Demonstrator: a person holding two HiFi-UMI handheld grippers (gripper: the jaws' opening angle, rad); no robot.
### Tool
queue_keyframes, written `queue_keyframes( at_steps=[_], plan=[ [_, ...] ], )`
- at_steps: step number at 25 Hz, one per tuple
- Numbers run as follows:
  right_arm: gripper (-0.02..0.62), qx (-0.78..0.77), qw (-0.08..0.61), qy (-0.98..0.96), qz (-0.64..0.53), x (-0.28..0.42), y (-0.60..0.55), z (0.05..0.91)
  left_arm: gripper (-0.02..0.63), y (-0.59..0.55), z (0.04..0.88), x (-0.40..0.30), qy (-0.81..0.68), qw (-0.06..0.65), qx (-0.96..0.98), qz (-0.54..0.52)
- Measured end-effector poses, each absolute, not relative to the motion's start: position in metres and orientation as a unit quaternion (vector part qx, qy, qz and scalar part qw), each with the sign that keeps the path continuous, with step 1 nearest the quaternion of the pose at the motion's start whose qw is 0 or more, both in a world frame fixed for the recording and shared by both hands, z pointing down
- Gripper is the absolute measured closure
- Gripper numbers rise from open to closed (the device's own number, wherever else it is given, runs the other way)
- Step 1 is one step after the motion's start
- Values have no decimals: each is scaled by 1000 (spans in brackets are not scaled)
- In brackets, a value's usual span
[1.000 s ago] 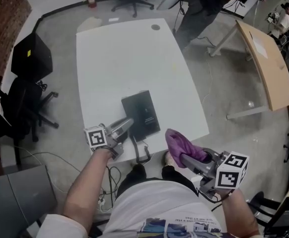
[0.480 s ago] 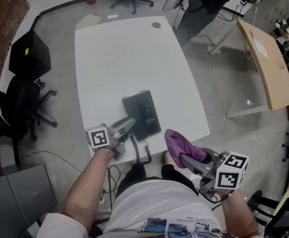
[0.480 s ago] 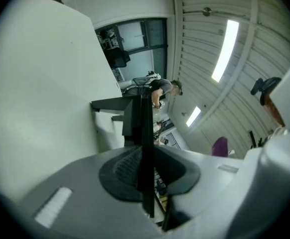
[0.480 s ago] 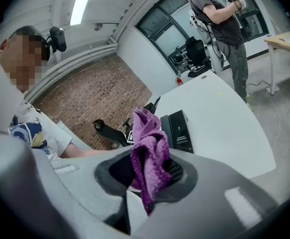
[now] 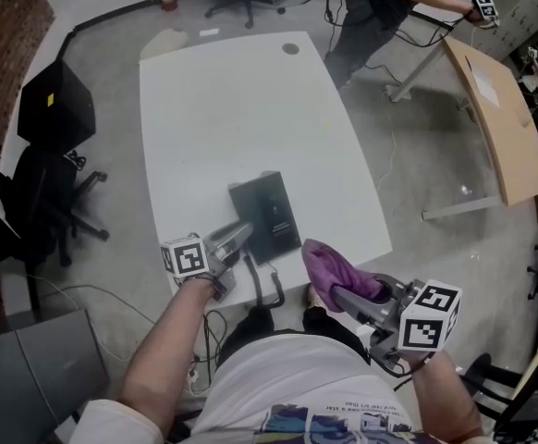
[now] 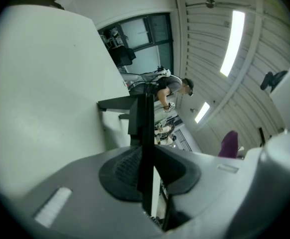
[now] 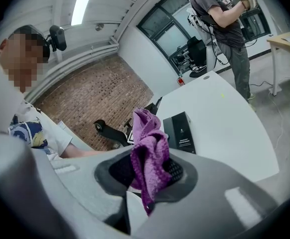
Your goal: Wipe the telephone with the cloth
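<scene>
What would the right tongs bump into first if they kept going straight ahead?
Probably the black telephone on the white table. The right tongs, clamped on the purple cloth, aim slightly down towards it, cloth leading; depth is unclear.

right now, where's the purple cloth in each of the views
Head view: purple cloth below centre, at the white table's near edge.
Left gripper view: small purple patch at right.
Right gripper view: centre, pinched between the jaws.
Shared landmark: the white table.

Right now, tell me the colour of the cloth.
Purple cloth, clearest in the right gripper view.
</scene>
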State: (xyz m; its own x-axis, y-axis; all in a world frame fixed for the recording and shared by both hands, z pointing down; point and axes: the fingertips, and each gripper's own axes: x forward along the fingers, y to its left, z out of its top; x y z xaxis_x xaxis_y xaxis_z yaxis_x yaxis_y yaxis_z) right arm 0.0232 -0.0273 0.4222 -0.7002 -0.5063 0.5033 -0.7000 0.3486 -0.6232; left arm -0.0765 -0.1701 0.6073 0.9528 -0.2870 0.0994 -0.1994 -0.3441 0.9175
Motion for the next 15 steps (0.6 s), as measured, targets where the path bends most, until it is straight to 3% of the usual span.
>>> queue_keyframes(
  at_steps=[15],
  plan=[
    [512, 372, 115, -816, 427, 22, -28, 424, 471, -175, 615, -82, -185, 534, 825, 25]
  ],
)
